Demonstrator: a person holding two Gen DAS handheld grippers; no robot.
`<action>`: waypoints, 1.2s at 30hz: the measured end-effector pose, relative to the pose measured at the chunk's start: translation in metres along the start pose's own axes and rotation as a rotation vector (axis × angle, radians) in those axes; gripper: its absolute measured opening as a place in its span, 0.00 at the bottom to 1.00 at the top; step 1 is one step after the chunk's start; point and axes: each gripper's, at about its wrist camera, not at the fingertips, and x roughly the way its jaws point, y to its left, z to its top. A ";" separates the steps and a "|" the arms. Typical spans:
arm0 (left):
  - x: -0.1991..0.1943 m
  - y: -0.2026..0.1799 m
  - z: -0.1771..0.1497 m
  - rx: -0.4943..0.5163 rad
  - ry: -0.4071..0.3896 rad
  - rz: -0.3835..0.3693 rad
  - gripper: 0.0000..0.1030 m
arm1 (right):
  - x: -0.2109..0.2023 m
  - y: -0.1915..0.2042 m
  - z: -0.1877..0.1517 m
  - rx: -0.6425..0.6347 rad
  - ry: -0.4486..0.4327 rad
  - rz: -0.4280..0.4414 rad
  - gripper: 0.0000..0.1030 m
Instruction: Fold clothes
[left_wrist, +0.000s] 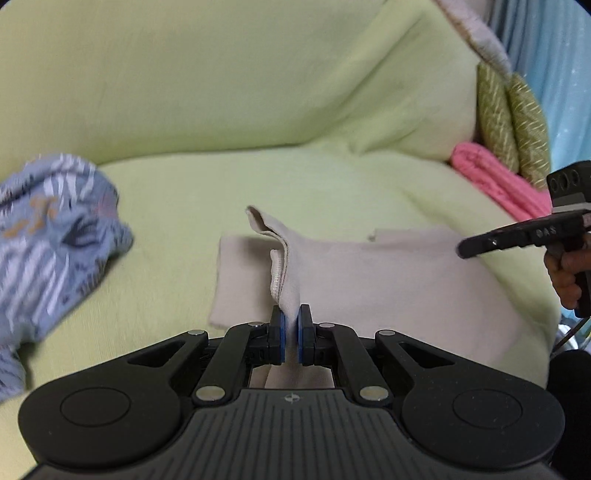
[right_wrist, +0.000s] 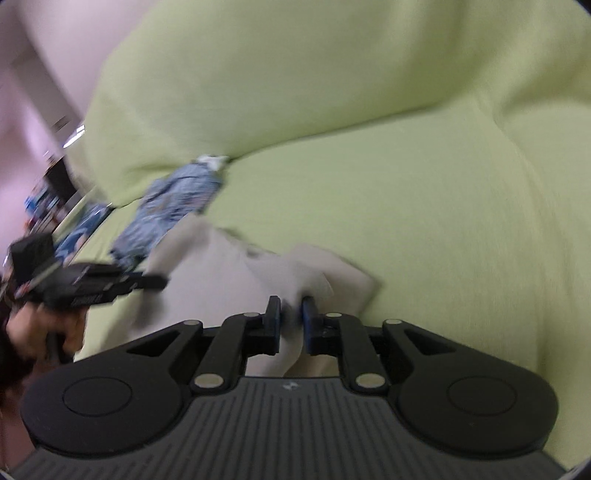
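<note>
A beige garment lies spread on the light green sofa seat. My left gripper is shut on a ribbed hem at the garment's near left edge, and a fold of cloth rises from its blue pads. In the right wrist view, which is blurred, the beige garment also runs between the pads of my right gripper, which pinch a bunched corner. Each gripper shows in the other's view: the right gripper over the garment's far right side, the left gripper at its left edge.
A crumpled blue patterned garment lies on the seat to the left. A pink cloth and two green patterned cushions sit in the sofa's right corner. The green backrest rises behind. A hand holds the right gripper's handle.
</note>
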 end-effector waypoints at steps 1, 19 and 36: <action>0.003 0.001 -0.003 -0.007 0.005 0.004 0.04 | 0.006 -0.007 -0.003 0.032 0.003 0.000 0.17; 0.009 0.050 -0.014 -0.272 -0.031 -0.154 0.05 | 0.015 -0.061 -0.038 0.588 -0.176 0.214 0.10; 0.006 0.043 -0.014 -0.188 -0.073 -0.111 0.05 | -0.005 -0.028 -0.012 0.211 -0.197 -0.042 0.06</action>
